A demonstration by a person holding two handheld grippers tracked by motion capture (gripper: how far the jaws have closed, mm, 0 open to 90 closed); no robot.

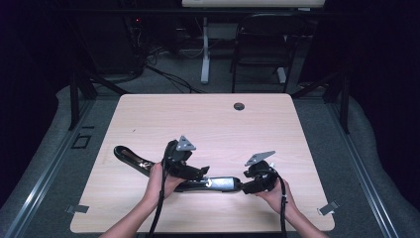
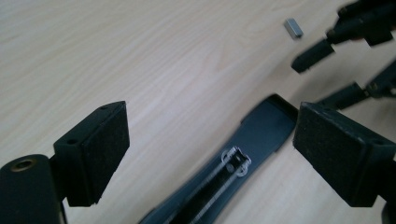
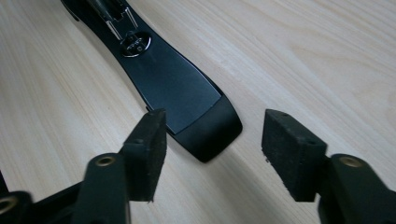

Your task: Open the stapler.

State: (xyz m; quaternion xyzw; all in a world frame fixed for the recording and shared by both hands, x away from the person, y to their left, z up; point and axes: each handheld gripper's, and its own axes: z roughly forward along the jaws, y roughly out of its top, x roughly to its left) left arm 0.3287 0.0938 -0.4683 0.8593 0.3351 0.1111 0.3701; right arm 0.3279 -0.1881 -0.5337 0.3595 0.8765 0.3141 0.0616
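Observation:
A long black stapler (image 1: 130,157), opened out flat, lies across the near part of the wooden table (image 1: 208,119). My left gripper (image 1: 202,172) is open above its middle. In the left gripper view the left gripper (image 2: 210,112) has wide jaws either side of the stapler's staple channel (image 2: 233,163), and its pads are clear of the channel. My right gripper (image 1: 246,187) sits at the stapler's right end. In the right gripper view the right gripper (image 3: 215,116) is open, and the stapler's rounded black end (image 3: 205,130) lies on the table just ahead of its pads, untouched.
A small grey metal block (image 2: 293,27) lies on the table beyond the stapler. A round cable hole (image 1: 239,106) sits near the far edge. Metal clips (image 1: 77,208) (image 1: 328,208) stick out at the near corners. A chair (image 1: 262,44) stands behind the table.

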